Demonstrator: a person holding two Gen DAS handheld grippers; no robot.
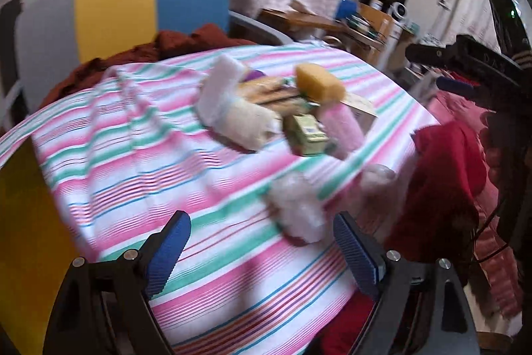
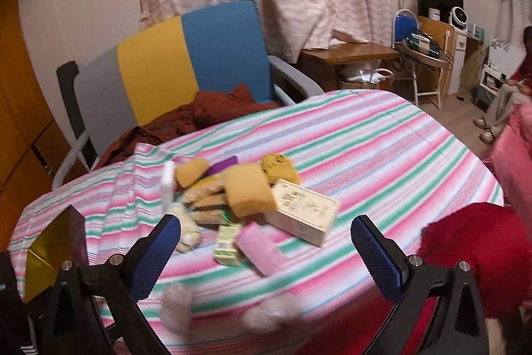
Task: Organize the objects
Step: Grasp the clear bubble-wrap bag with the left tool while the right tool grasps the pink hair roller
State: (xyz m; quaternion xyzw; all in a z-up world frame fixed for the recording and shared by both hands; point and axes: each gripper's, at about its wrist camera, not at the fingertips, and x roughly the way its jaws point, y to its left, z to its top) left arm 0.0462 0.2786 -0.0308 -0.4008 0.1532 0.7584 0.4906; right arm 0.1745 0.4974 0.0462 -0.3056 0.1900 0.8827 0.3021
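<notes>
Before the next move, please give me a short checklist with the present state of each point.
1. left gripper fingers open, holding nothing: ok.
2. right gripper fingers open, holding nothing: ok.
3. Pile with the orange sponge and cream box in view: ok.
4. Objects separated for single grasp: not ok, they overlap.
5. Two clear wrapped items near the table edge stable: cannot tell.
6. Picture sharp: not ok, motion blur.
</notes>
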